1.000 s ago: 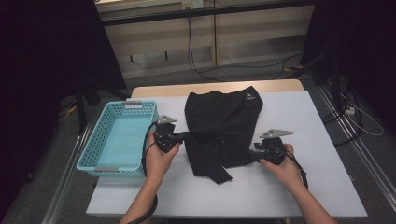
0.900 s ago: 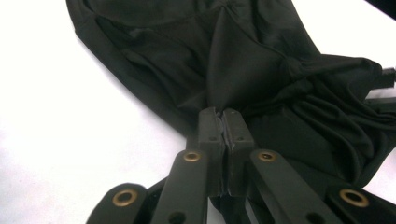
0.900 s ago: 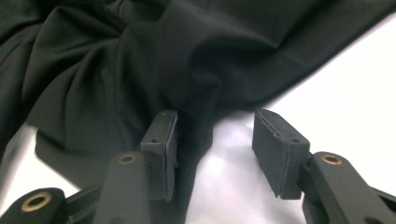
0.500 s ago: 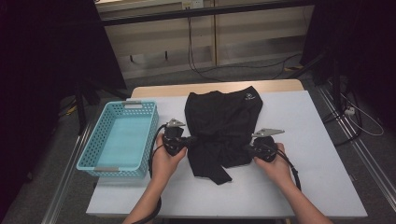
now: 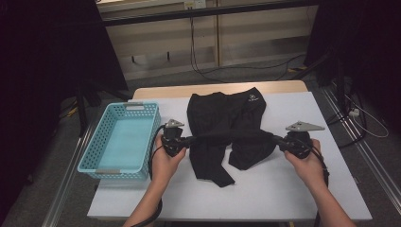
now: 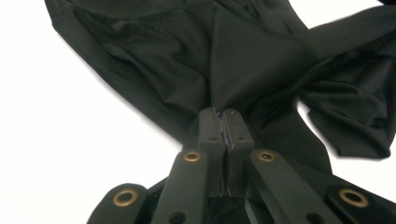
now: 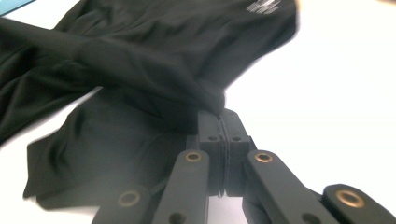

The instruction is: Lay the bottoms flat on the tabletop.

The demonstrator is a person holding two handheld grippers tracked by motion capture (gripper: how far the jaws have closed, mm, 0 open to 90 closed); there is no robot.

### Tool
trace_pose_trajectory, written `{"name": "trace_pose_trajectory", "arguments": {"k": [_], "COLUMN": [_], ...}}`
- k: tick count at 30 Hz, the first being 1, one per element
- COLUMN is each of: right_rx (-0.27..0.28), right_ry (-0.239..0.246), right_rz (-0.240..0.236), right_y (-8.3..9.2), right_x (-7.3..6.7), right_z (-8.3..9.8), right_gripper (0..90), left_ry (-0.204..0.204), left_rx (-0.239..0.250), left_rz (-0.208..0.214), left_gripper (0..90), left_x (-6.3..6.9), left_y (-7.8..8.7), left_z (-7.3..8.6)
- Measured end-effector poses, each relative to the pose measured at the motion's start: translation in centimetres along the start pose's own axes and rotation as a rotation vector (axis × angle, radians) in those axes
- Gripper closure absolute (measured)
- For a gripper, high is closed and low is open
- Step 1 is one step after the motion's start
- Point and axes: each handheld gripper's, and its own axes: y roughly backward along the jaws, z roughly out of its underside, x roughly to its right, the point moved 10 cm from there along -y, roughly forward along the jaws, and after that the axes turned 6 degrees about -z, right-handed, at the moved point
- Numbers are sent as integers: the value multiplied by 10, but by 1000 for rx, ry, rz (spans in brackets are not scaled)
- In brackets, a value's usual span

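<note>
The black garment (image 5: 226, 135) lies on the white table (image 5: 302, 189) beside the blue basket (image 5: 120, 139), pulled taut between both grippers. Its fabric is pinched by the clamped left gripper (image 5: 189, 140) and right gripper (image 5: 275, 139), each gripped by a hand at table level.

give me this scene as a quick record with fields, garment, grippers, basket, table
garment: black garment, pulled into a taut band between the two grippers, rest lying on the table
left gripper: jaws shut on the garment's left edge
right gripper: jaws shut on the garment's right edge
basket: light blue basket, left of the garment, nothing in it
table: white table
</note>
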Motion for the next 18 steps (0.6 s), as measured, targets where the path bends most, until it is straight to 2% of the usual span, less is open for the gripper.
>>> {"name": "trace_pose_trajectory", "arguments": {"k": [2, 4, 6, 9, 11, 14, 18], "right_rx": [31, 52, 42, 1, -10, 0, 13], "right_ry": [14, 5, 20, 54, 70, 75, 93], "right_rz": [35, 31, 17, 16, 31, 43, 29], "right_y": [10, 14, 11, -2, -10, -14, -8], "right_x": [8, 8, 3, -5, -6, -8, -16], "right_z": [-8, -13, -12, -4, -2, -3, -7], "right_gripper": [892, 891, 888, 877, 829, 698, 674], "left_ry": [-2, -6, -15, -7, -4, 19, 30], "left_rx": [2, -1, -7, -9, -15, -1, 19], "left_rz": [6, 9, 12, 4, -13, -36, -36], "left_gripper": [882, 882, 881, 881, 881, 881, 879], "left_x": [2, 4, 6, 4, -2, -10, -12], "left_y": [-1, -2, -4, -6, -5, -1, 6], "left_z": [-1, 0, 1, 2, 3, 1, -5]}}
